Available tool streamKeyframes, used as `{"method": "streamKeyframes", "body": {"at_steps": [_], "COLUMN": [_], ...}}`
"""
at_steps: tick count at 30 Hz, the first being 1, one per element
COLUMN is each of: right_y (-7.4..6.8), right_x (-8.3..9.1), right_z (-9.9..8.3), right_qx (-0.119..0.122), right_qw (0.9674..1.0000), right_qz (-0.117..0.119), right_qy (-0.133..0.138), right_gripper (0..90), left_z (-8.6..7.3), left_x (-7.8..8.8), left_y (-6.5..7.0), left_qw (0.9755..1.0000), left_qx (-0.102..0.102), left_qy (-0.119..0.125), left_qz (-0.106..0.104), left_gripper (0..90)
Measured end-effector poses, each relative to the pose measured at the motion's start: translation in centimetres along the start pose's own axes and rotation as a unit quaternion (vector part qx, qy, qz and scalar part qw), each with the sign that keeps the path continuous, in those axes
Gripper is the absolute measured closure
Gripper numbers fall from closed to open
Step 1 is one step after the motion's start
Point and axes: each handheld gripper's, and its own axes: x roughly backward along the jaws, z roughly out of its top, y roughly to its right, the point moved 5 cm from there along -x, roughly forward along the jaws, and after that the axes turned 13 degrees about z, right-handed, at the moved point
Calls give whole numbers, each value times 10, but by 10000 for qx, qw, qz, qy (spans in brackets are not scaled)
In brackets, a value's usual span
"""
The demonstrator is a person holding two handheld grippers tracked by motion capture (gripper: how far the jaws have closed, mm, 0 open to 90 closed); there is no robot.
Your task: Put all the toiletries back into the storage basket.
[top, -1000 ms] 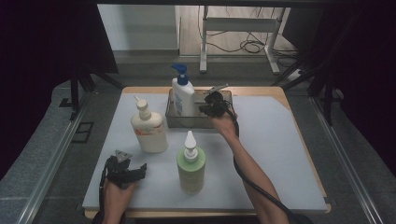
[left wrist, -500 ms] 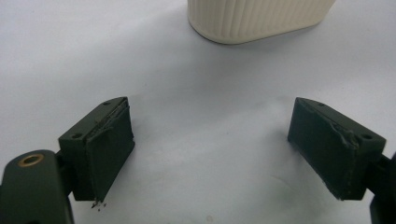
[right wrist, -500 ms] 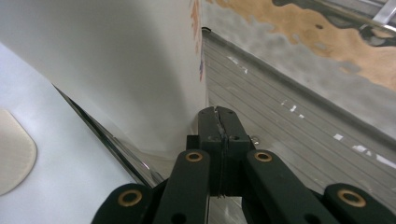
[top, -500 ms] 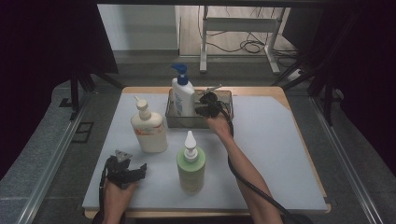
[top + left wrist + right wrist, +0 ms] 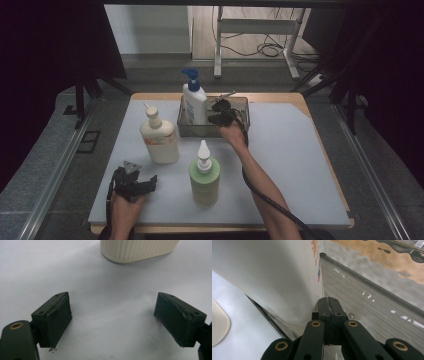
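- While the right claw is held with jaws pressed together, empty, it is seen inside the clear bin at upper centre, just beside the blue-pump bottle.
- At lower left, the left claw is rested on the surface, jaws wide apart, nothing between.
- Near it, the cream bottle and green bottle are shown upright.

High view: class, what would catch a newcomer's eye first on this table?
The white pump bottle with the blue top stands in the clear bin at the back, the shut right gripper beside it. Nearer, a cream bottle and a green bottle stand on the mat, with the open left gripper at front left.
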Motion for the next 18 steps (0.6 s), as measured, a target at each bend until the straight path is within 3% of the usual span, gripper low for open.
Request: {"method": "streamKeyframes", "body": {"at_steps": [18], "right_y": [-10], "right_x": [-11], "right_z": [5], "right_qx": [88], "right_qw": [9999], "right_qz": [79], "right_qy": [-70], "right_gripper": [897], "left_z": [0], "left_x": [0], "left_y": [0], "left_qw": [10000], "left_qx": [0], "left_qy": [1], "left_qz": [-1], "left_gripper": [137]}}
